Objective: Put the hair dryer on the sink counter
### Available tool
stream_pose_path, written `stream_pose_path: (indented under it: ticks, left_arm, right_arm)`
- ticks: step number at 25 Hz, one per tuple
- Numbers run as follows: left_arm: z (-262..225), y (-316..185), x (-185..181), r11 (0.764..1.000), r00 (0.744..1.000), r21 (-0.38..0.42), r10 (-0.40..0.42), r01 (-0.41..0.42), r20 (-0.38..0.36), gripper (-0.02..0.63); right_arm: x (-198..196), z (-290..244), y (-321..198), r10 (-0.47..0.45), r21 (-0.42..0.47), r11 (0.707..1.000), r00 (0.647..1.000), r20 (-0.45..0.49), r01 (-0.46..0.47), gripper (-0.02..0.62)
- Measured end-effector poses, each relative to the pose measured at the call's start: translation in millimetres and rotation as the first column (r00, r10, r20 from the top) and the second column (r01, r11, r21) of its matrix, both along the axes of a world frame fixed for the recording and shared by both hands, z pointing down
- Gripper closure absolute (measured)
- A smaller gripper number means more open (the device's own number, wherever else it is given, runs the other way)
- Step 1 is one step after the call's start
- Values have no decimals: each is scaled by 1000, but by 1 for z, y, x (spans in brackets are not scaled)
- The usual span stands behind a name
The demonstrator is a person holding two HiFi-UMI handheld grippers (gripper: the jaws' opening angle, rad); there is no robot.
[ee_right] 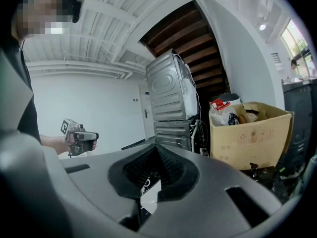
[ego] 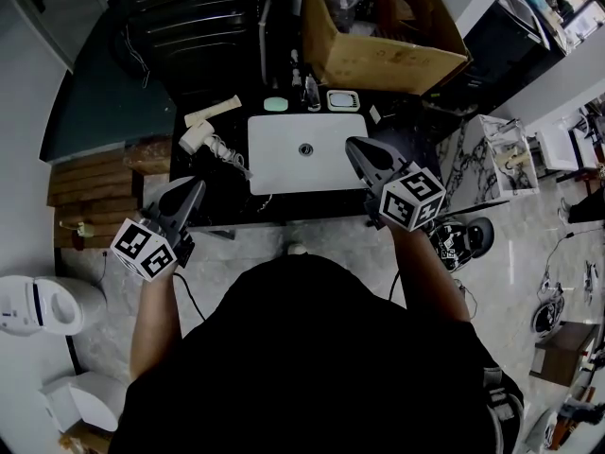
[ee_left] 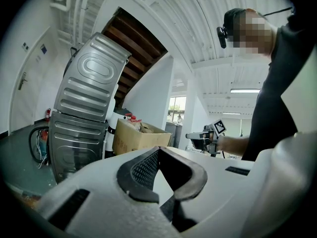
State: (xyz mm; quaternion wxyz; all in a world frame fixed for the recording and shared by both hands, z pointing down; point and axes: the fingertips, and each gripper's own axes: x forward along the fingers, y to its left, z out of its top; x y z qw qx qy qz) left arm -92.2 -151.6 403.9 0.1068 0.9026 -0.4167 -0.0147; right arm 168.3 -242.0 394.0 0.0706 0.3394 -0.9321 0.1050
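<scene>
A white hair dryer (ego: 200, 136) with a coiled cord lies on the dark sink counter (ego: 222, 183), left of the white basin (ego: 305, 149). In the head view my left gripper (ego: 196, 186) hovers over the counter's front left part, just below the dryer and apart from it. My right gripper (ego: 355, 148) hangs over the basin's right edge. Both point upward and away from the counter. The left gripper (ee_left: 158, 149) shows its jaws closed together with nothing in them. The right gripper (ee_right: 157, 150) is shut and empty too. The dryer is hidden in both gripper views.
A big cardboard box (ego: 378, 26) stands behind the basin, with a soap dish (ego: 342, 99), a green item (ego: 275, 104) and small bottles (ego: 302, 81) before it. Grey stacked appliances (ee_left: 84, 113) rise at the back. Wooden steps (ego: 90, 187) and a toilet (ego: 38, 305) sit left.
</scene>
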Motion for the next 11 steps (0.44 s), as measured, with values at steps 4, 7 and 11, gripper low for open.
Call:
stream_pose_path:
  ticks: [4, 7, 11]
  left_arm:
    - [1, -4, 3, 1000, 1000, -2, 0, 0, -3, 591]
    - [3, -9, 6, 1000, 1000, -5, 4, -4, -3, 591]
    - [1, -15, 10, 1000, 1000, -3, 7, -7, -3, 591]
  right_arm:
    - [6, 4, -4, 9, -7, 1000, 1000, 3, -9, 588]
    - [9, 7, -8, 14, -13, 1000, 1000, 1, -14, 588]
    - [13, 9, -15, 21, -17, 1000, 1000, 3, -21, 588]
